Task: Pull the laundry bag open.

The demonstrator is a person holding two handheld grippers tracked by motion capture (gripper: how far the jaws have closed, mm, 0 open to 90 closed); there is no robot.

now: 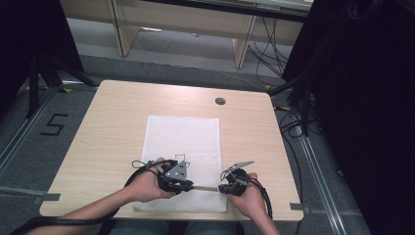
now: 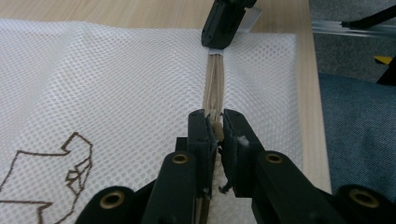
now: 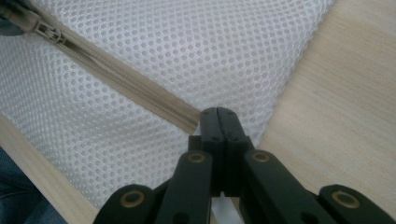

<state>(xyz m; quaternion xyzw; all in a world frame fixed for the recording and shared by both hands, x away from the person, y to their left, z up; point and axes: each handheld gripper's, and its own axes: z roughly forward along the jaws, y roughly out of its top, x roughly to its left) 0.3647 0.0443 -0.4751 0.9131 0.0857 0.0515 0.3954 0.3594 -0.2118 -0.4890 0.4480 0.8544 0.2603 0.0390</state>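
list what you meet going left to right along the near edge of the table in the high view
left hand → left gripper shut on the zipper pull → tan zipper stretched over the white mesh bag → right gripper shut on the zipper's end → right hand

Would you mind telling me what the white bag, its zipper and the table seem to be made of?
White bag: likely synthetic mesh fabric, matte, judging by its regular open holes. Zipper: beige woven tape with fine, probably plastic teeth. Table: pale wood-grain top, smooth, possibly laminate rather than solid wood.
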